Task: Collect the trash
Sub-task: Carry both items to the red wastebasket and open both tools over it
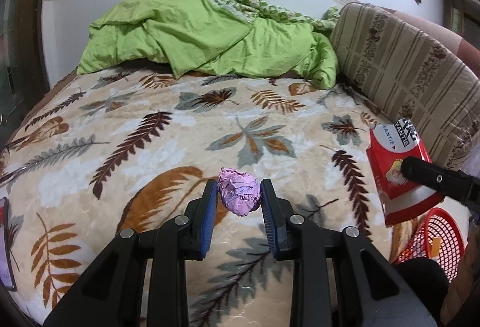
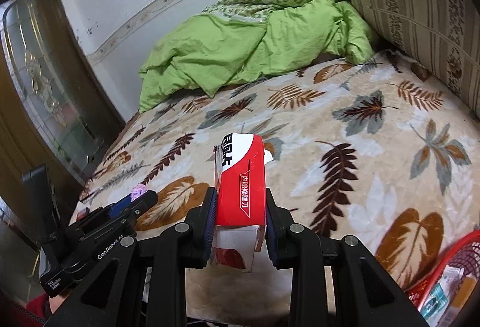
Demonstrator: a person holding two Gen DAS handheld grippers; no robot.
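Now the left claw [image 1: 238, 201] clamps a pink paper ball [image 1: 239, 195] over the bed [image 1: 150, 128]; the right claw [image 2: 240, 219] clamps a red box [image 2: 240, 189].

Each black plastic left tool [image 1: 239, 196] and right tool [image 2: 241, 208] has ribbed blue pads [image 1: 210, 225], silver pivot screws (white "GenRobot.AI" lettering on one).

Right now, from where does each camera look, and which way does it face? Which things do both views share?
Left wrist: sits behind the left claw, facing along the bed towards the green quilt; its own fingers clamp a crumpled pink paper; the right claw enters at the right.
Right wrist: sits behind the right claw, facing the same quilt; its fingers clamp a red box; the left claw is at lower left.
Shared: leaf blanket, quilt, red box, pink paper, red basket.
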